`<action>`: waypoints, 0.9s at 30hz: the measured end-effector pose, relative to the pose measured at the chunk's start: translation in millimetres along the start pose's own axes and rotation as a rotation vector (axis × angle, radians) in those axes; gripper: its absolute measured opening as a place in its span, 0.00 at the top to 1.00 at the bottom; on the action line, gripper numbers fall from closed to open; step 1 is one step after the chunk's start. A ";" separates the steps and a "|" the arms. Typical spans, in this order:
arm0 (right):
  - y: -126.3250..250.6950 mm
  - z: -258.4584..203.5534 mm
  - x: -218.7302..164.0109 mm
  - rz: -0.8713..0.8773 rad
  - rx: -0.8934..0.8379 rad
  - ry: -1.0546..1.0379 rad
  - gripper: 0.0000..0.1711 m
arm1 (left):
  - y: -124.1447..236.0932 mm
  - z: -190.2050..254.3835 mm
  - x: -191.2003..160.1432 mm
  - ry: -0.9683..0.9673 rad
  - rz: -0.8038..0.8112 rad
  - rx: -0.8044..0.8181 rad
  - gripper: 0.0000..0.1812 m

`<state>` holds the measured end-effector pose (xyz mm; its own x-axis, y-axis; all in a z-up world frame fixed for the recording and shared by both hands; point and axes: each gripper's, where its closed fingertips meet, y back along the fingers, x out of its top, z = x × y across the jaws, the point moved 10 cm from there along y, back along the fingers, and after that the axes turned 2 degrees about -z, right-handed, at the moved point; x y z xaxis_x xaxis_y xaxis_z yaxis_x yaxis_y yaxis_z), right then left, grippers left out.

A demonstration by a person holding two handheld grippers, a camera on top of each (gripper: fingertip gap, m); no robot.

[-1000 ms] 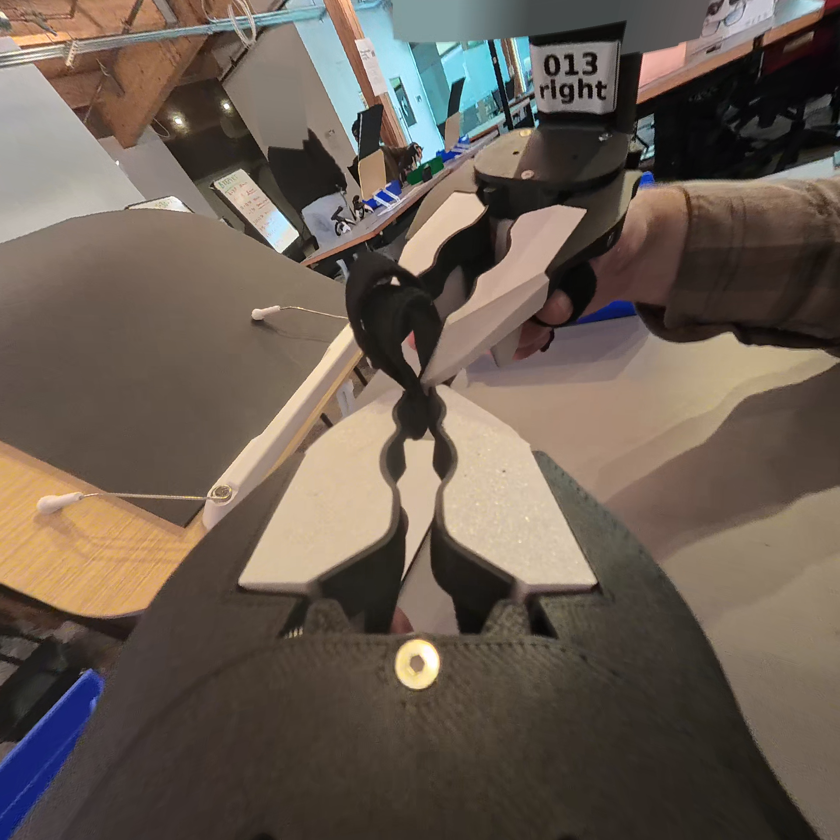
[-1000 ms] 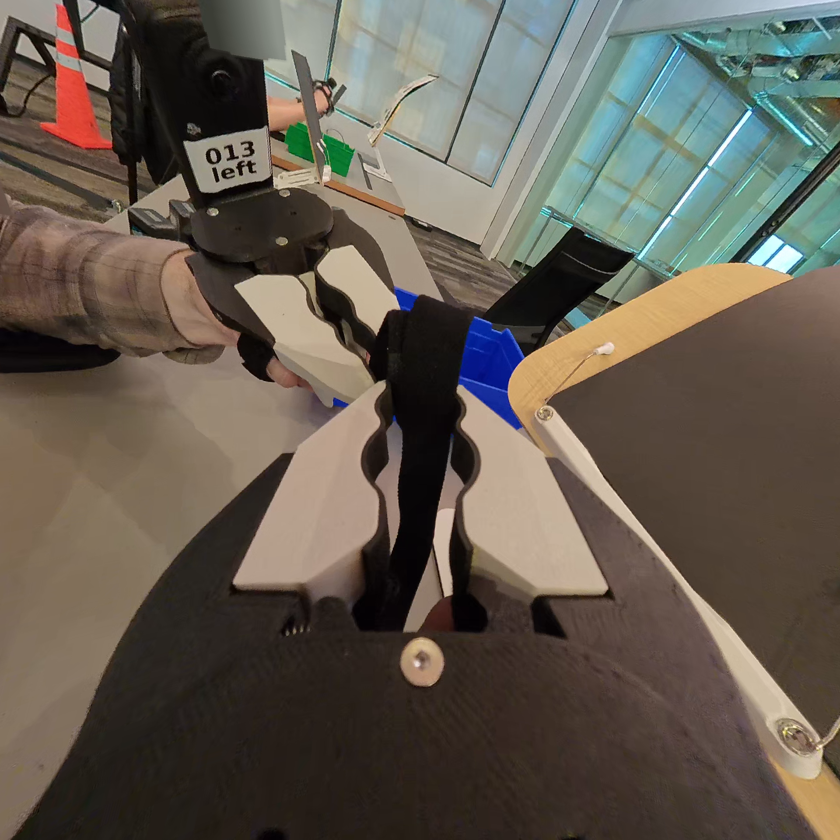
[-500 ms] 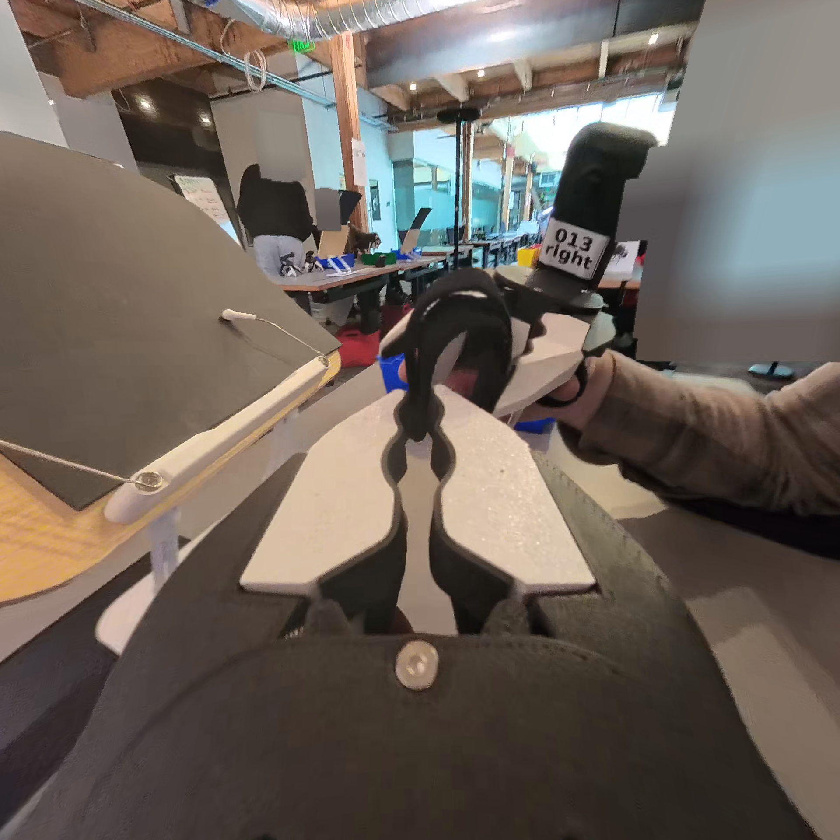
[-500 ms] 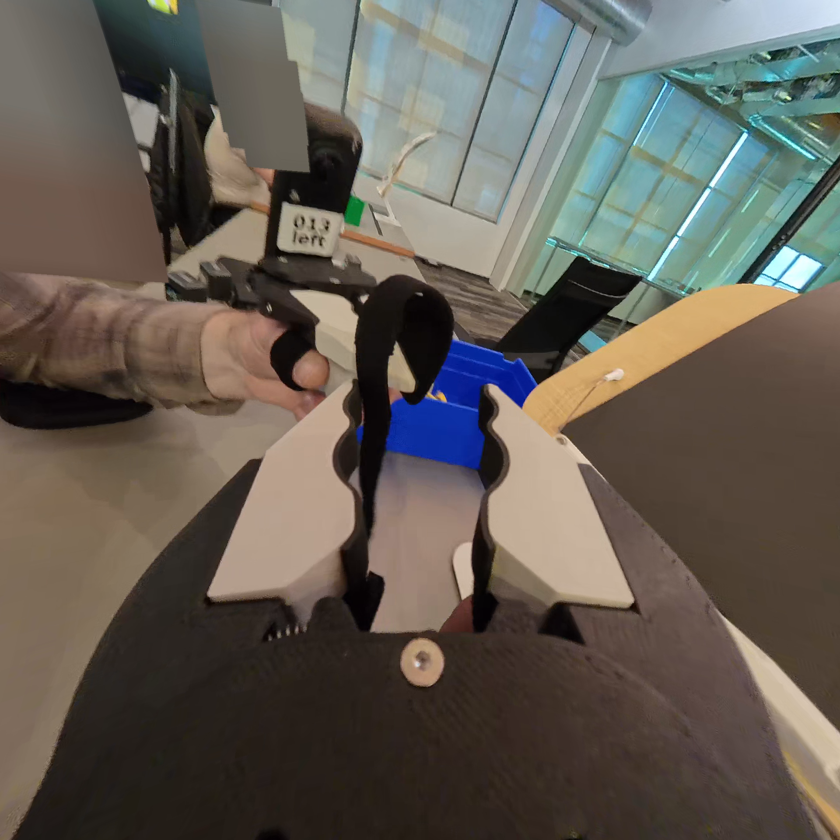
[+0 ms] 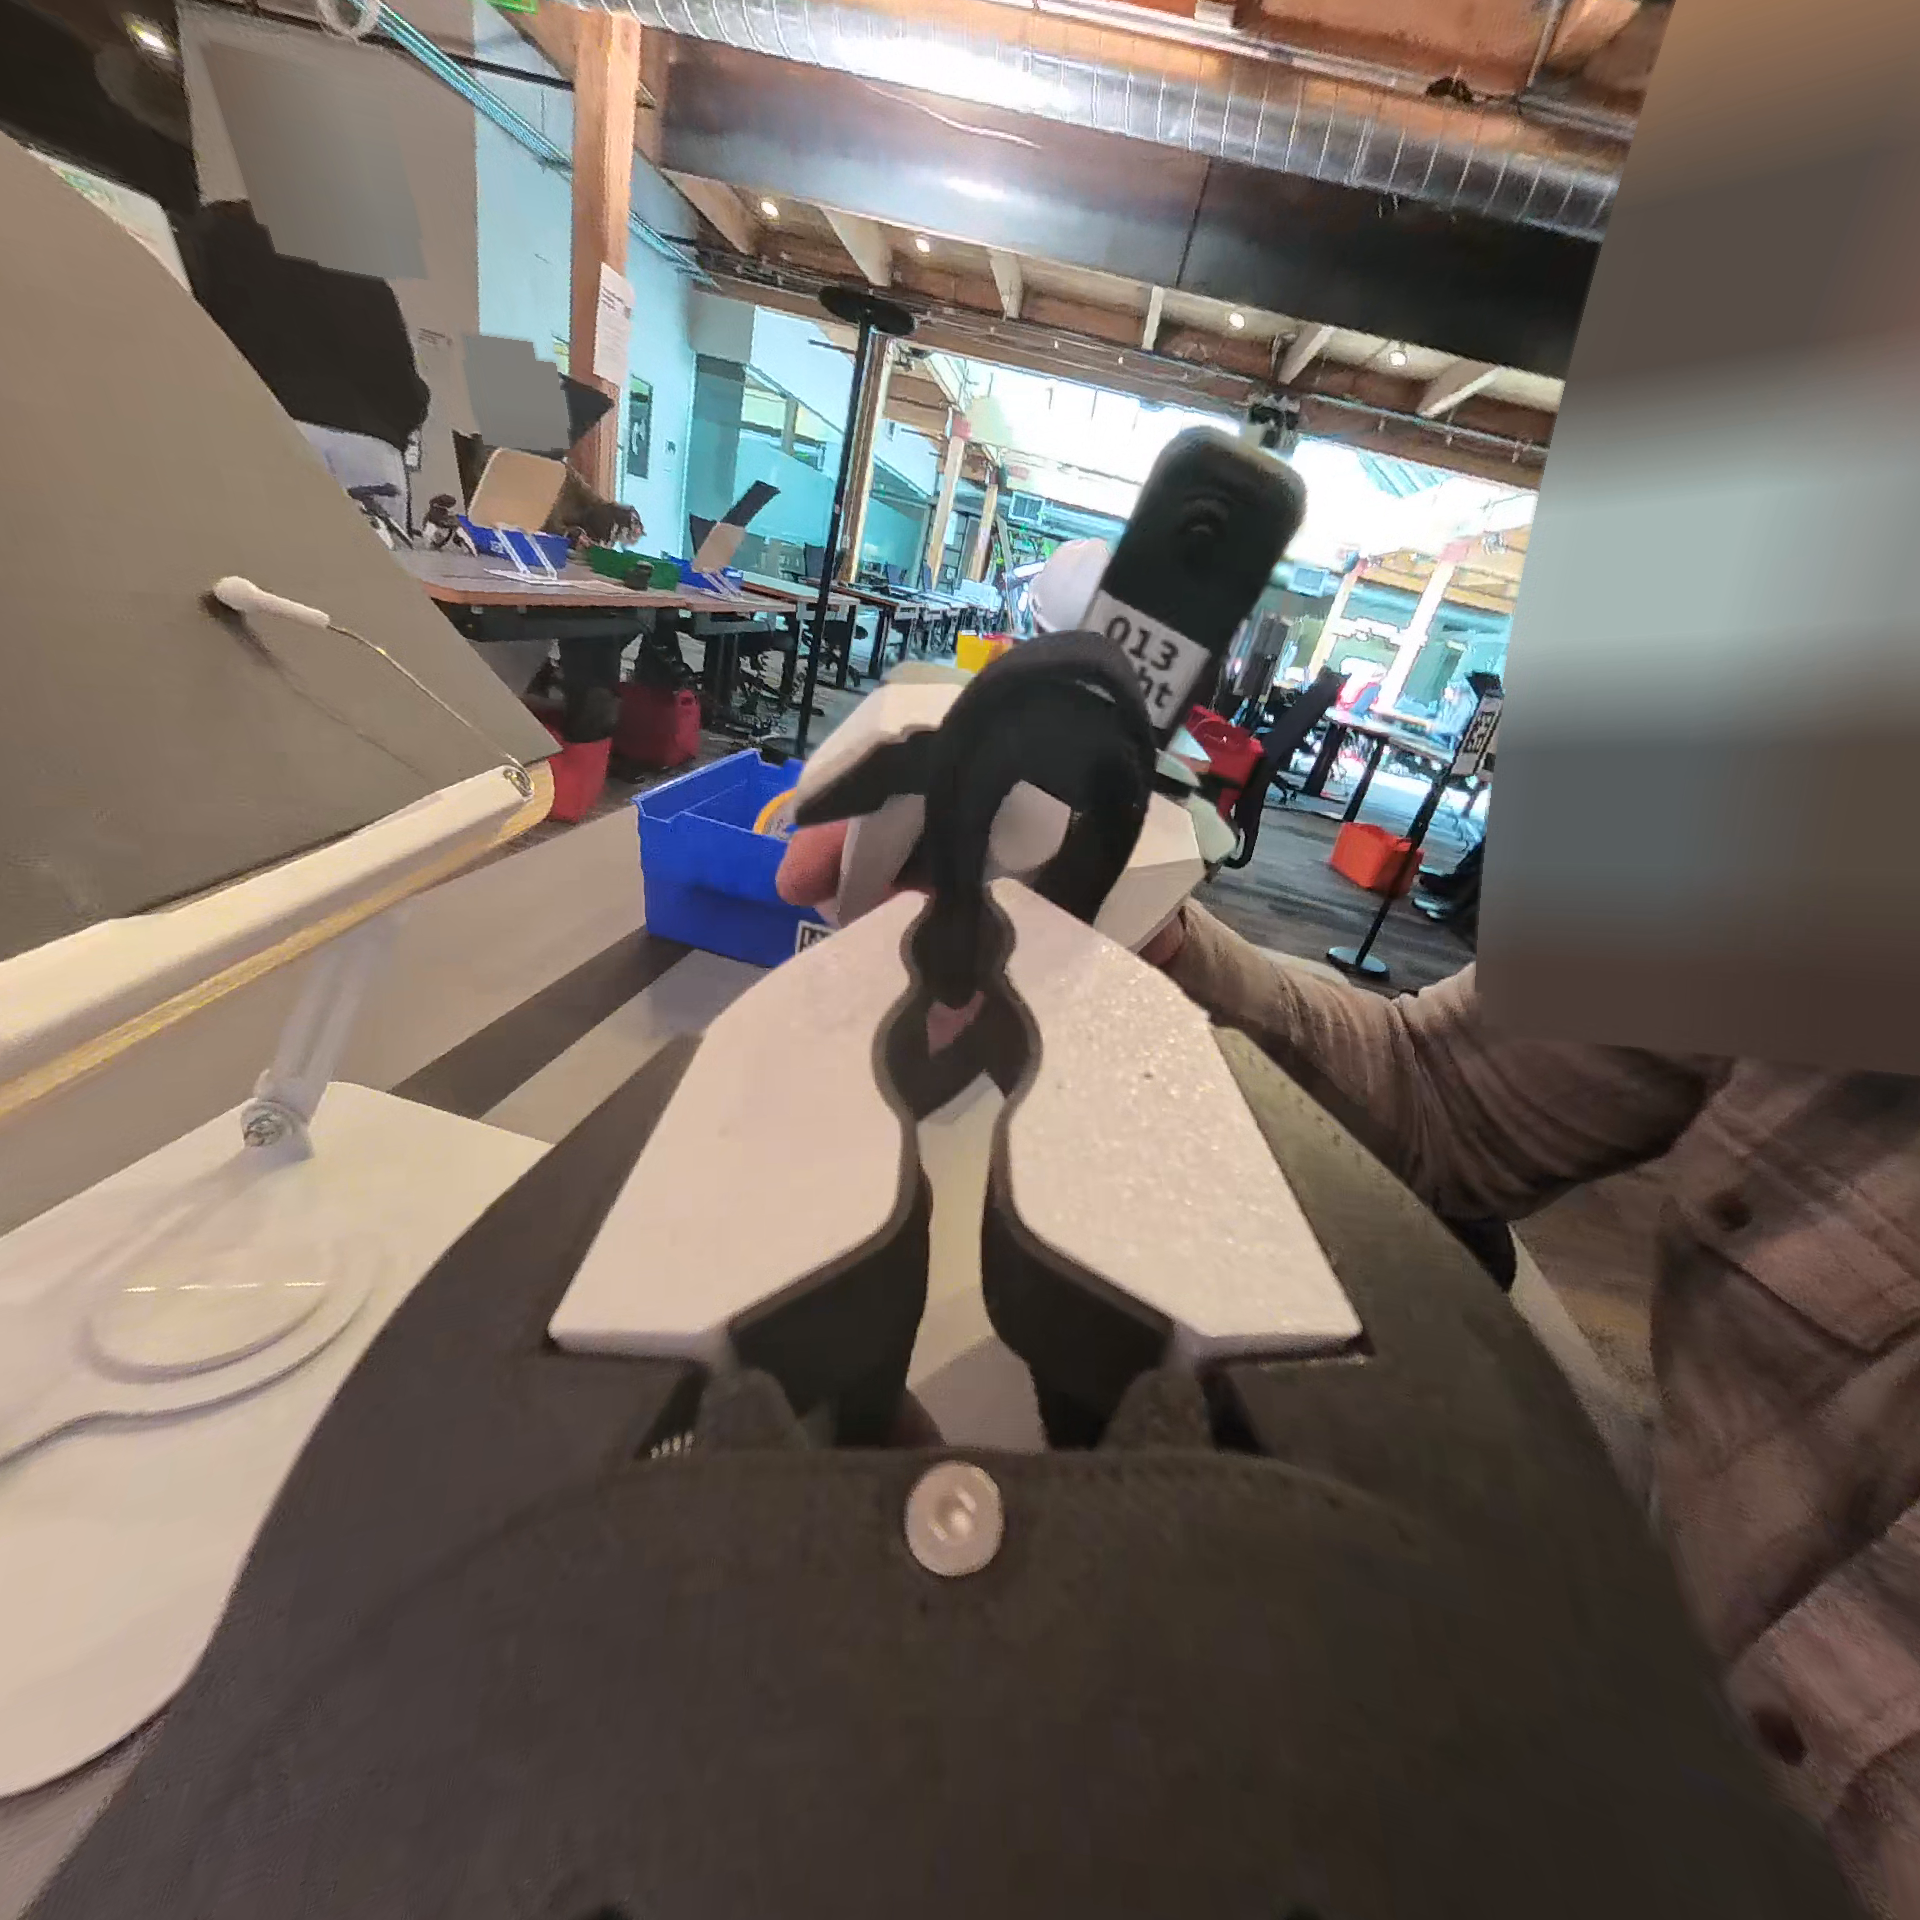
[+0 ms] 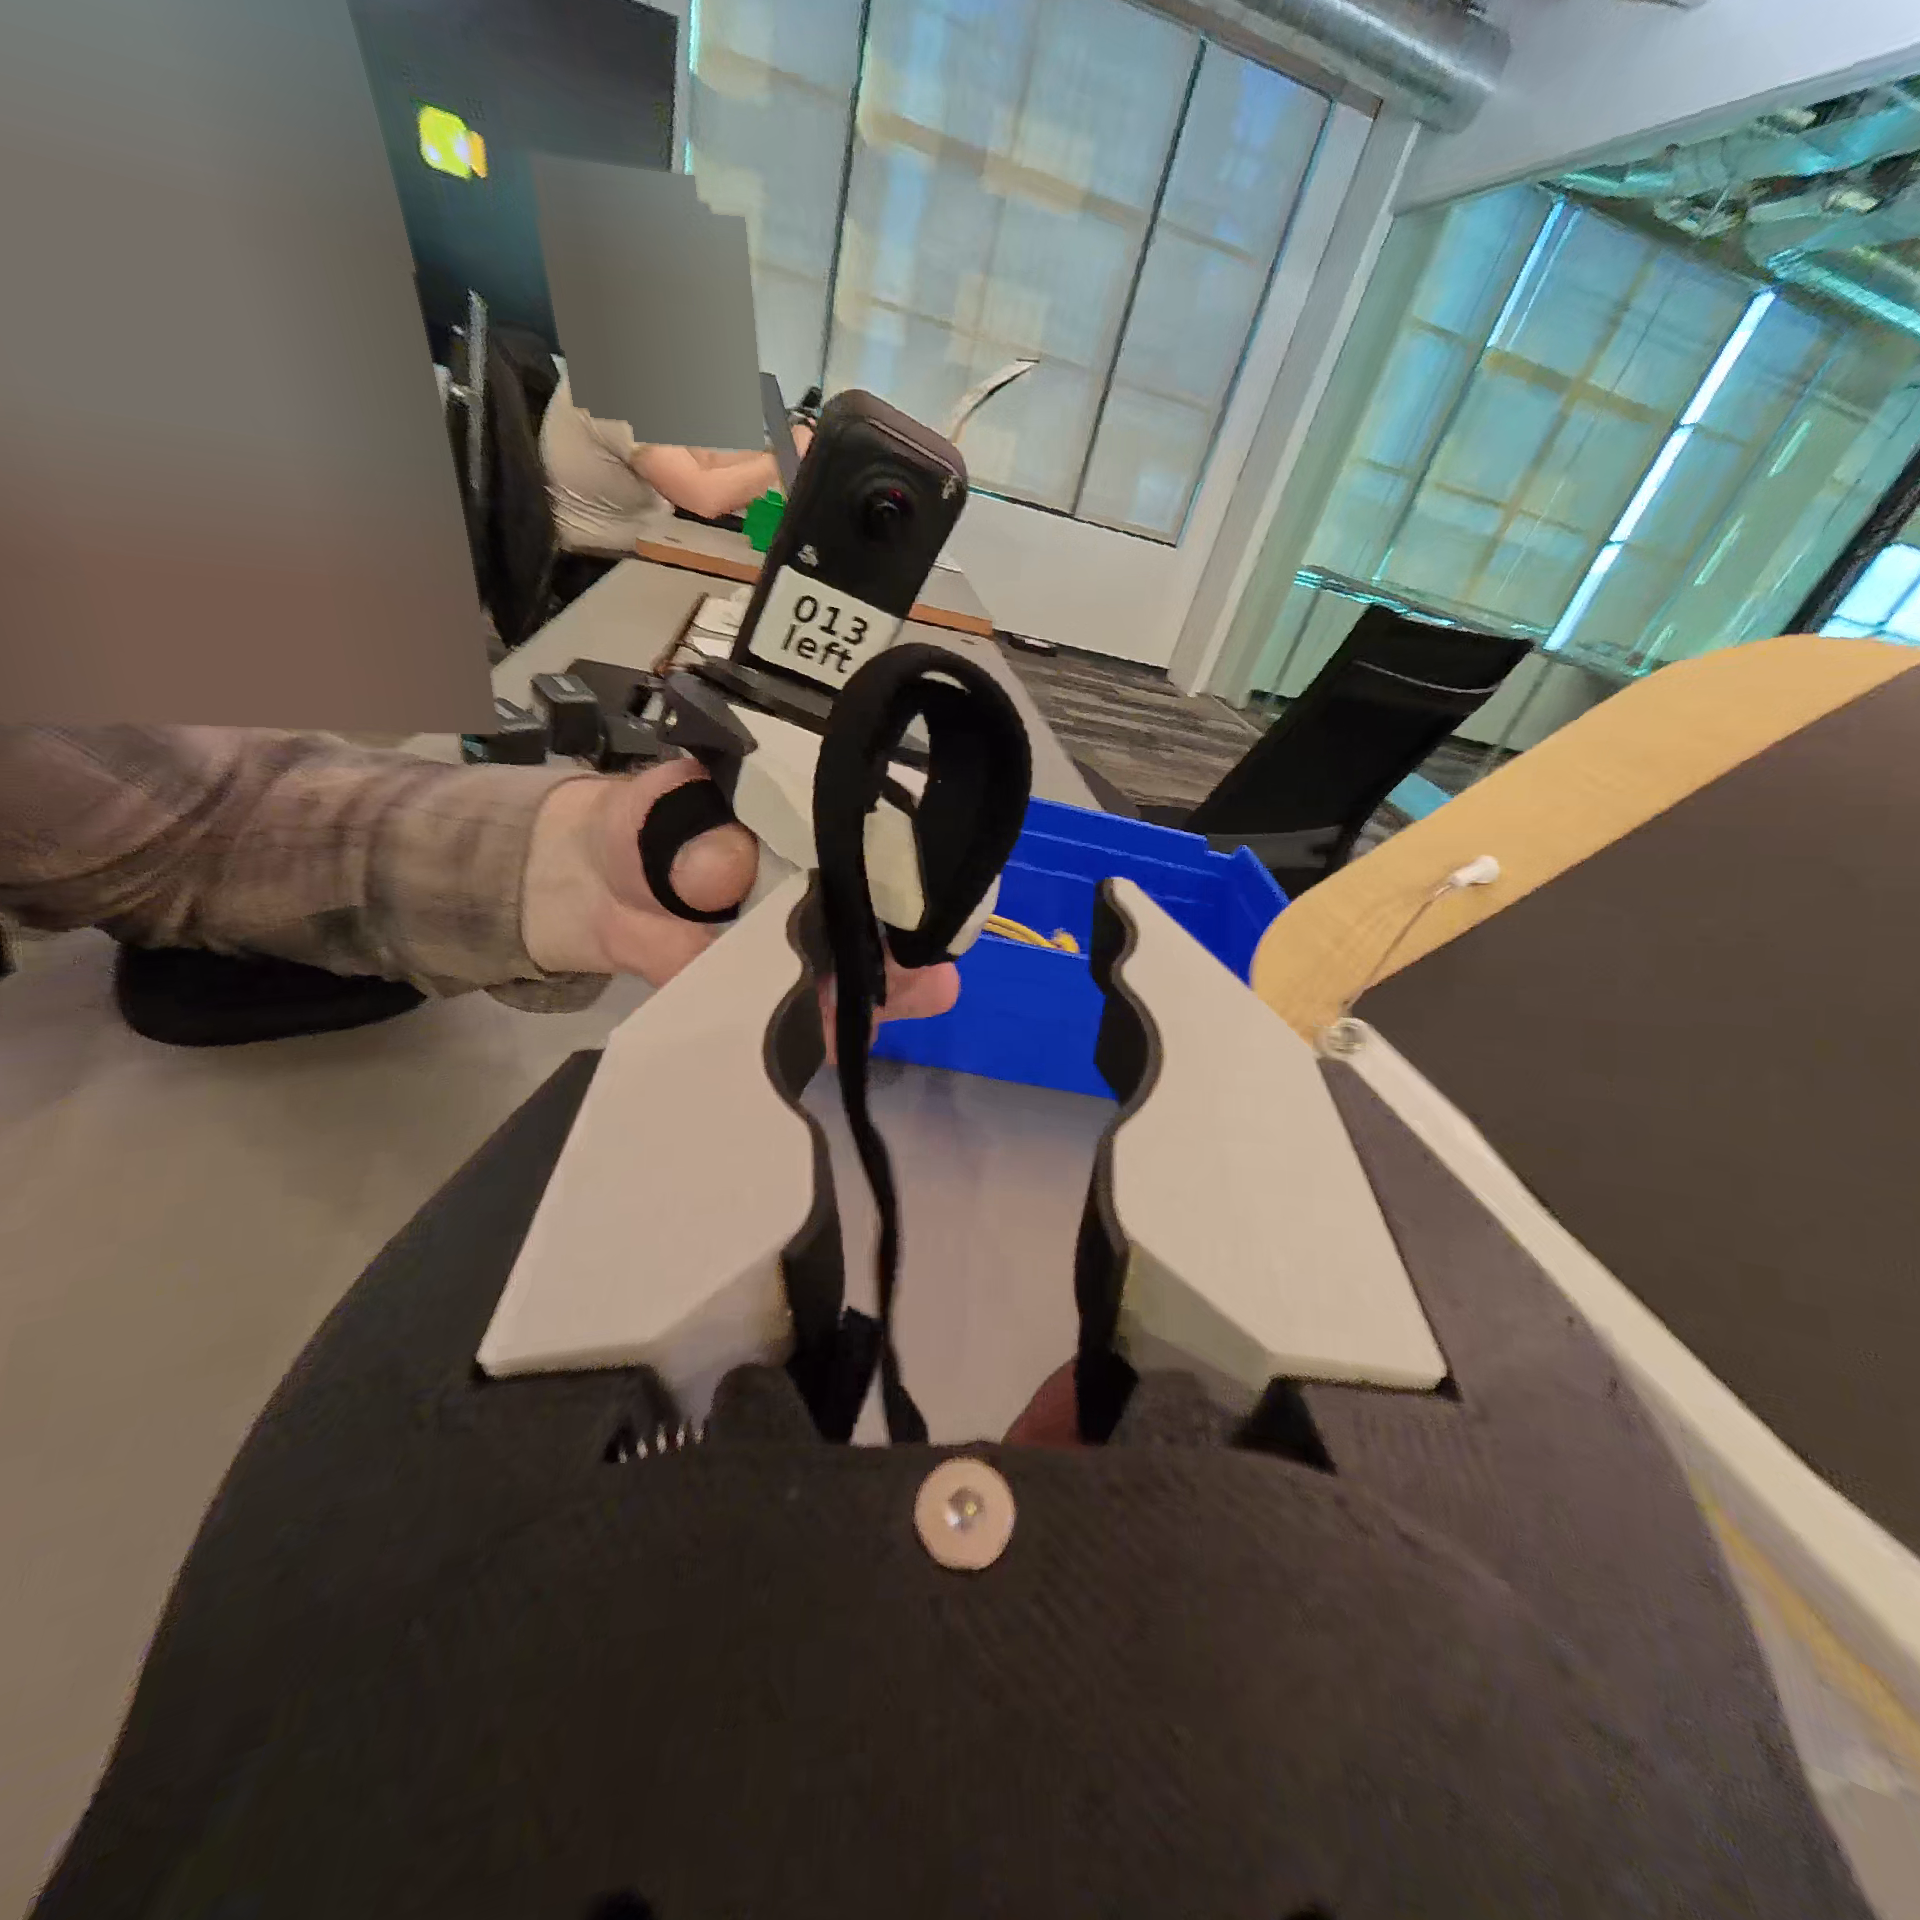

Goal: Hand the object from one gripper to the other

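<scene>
The strap is hanging in the air above the table, looped, with one end pinched at the tip of the left gripper. The left gripper's jaws are standing narrow, closing on the black fabric. In the right wrist view the strap is arching over the far left gripper, and its loose tail is running down between the fingers of the right gripper. The right gripper's jaws are standing wide; the tail is lying close along the left finger's inner edge, and nothing is clamping it.

Judged from this, the transfer itself is reading as done: the left gripper is carrying the strap and the right gripper is no longer gripping it. What is remaining is separation, since the tail is lying inside the open right jaws and the two grippers are sitting just beside each other. A clean pull apart is needed so the tail is not snagging.

A blue bin is standing on the table beyond both grippers. A tilted board is sitting to one side
</scene>
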<state>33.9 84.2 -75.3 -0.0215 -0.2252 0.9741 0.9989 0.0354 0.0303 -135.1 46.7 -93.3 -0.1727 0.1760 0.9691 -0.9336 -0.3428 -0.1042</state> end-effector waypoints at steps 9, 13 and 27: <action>0.5 3.6 -1.4 0.095 0.093 -0.178 0.97 | -7.7 3.9 -8.6 -0.073 -0.096 -0.025 0.97; 0.8 8.8 -1.8 0.134 0.050 -0.236 0.98 | -5.5 5.4 -5.2 -0.190 -0.079 0.052 0.94; -6.6 27.0 -18.5 0.146 0.046 -0.734 0.98 | -25.9 32.1 -39.7 -1.840 -0.317 0.742 0.66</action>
<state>26.6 114.4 -87.5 0.0729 0.4916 0.8677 0.9914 0.0591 -0.1167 -94.0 19.0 -121.9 0.8571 -0.5151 0.0091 -0.4912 -0.8223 -0.2874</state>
